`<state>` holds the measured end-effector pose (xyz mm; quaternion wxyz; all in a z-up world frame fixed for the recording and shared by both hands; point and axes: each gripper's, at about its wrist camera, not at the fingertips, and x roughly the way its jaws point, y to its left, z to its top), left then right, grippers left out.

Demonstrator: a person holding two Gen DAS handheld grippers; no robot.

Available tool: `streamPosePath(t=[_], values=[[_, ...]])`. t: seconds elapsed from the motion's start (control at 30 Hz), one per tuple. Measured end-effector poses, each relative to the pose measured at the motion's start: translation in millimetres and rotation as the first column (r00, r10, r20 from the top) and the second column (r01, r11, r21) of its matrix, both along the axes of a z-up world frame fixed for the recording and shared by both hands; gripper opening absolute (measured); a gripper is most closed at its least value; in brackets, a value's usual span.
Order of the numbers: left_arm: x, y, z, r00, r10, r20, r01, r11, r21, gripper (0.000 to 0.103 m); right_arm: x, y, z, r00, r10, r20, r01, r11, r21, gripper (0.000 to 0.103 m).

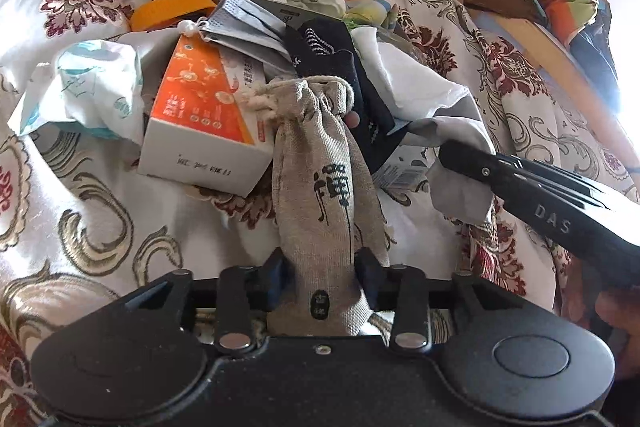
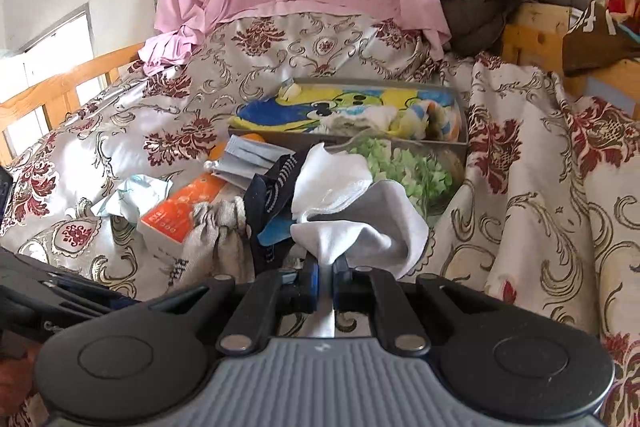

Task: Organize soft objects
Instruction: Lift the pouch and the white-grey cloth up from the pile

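Observation:
A burlap drawstring pouch point(image 1: 316, 187) with black characters lies lengthwise between the fingers of my left gripper point(image 1: 322, 267). Both pads rest against its sides and the cloth bulges past the right pad. Its tied top leans on an orange-and-white carton point(image 1: 200, 115) and a black sock point(image 1: 328, 55). My right gripper point(image 2: 326, 267) is shut on a white-and-grey sock point(image 2: 360, 223), which hangs bunched above the pile. In the left wrist view the right gripper point(image 1: 452, 157) comes in from the right with the sock point(image 1: 460, 131) in its tips.
A grey divided organizer point(image 2: 460, 143) on the patterned bedspread holds a cartoon towel point(image 2: 320, 107) and green flowers point(image 2: 416, 167). Face masks point(image 1: 240, 23), a crumpled tissue pack point(image 1: 92, 83) and an orange band point(image 1: 172, 7) lie around. Wooden bed rails stand left point(image 2: 60, 83) and right point(image 2: 532, 31).

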<state>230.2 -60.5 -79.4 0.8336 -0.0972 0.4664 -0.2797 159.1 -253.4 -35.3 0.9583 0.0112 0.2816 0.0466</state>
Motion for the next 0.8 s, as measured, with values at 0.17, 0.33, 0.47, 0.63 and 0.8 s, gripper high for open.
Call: streamPosePath(t=[0.17, 0.33, 0.47, 0.63, 0.8], values=[[8.6, -5.4, -3.3, 0.999, 0.037, -0.023, -0.037, 0.999, -0.026, 0.051, -6.5, -1.4, 4.8, 0.998, -0.027, 0.049, 0.028, 1.000, -0.014, 0.007], [10.7, -7.3, -2.7, 0.998, 0.058, -0.037, -0.059, 0.998, -0.021, 0.027, -14.1, -3.4, 10.9, 0.993, -0.057, 0.105, 0.060, 0.998, -0.026, 0.007], [3.5, -6.3, 5.6, 0.999, 0.045, -0.015, -0.045, 0.999, 0.000, 0.019, -20.2, -2.9, 15.6, 0.986, -0.066, 0.153, 0.073, 0.997, -0.038, 0.007], [-12.3, -5.3, 25.6, 0.999, -0.021, 0.034, 0.019, 0.998, 0.060, 0.018, -27.0, -2.0, 21.1, 0.978, -0.068, 0.196, 0.078, 0.996, -0.046, 0.007], [-25.4, -0.9, 49.4, 0.992, -0.099, 0.083, 0.090, 0.990, 0.107, 0.018, -33.6, -2.7, 26.6, 0.967, -0.078, 0.242, 0.090, 0.995, -0.042, 0.007]])
